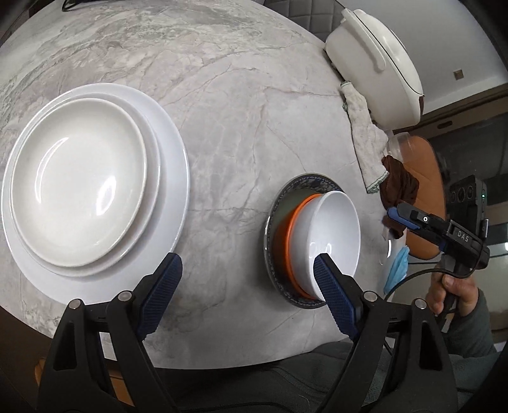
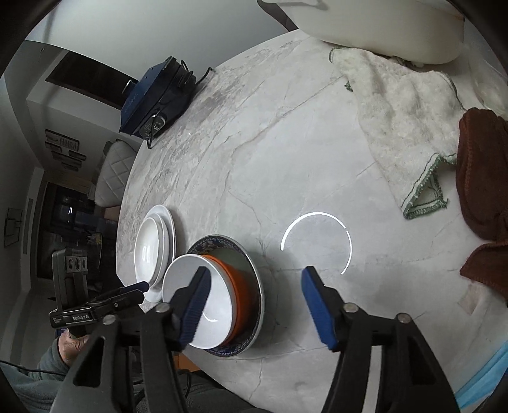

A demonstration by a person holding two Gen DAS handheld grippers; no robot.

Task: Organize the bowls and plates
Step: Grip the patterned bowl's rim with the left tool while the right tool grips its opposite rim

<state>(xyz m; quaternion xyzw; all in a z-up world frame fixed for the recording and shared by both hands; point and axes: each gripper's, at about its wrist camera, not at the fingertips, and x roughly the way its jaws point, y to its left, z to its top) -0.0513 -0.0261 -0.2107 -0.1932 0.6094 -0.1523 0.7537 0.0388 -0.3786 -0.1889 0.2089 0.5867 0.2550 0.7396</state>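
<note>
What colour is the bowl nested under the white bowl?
Orange bowl, sitting in the blue-patterned plate; clearest in the right wrist view.

A round grey marble table point(image 2: 285, 133) stands before white walls point(image 2: 95, 28), beside a quilted pale chair point(image 2: 111, 171) and a tan leather seat point(image 1: 425, 178).

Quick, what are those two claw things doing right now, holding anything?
Left gripper: open, holding nothing.
Right gripper: open, holding nothing.

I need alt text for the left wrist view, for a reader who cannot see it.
On a round marble table, a white bowl sits nested in an orange bowl on a blue-patterned plate. Left of it are two stacked white plates. The open left tool is empty.
</note>
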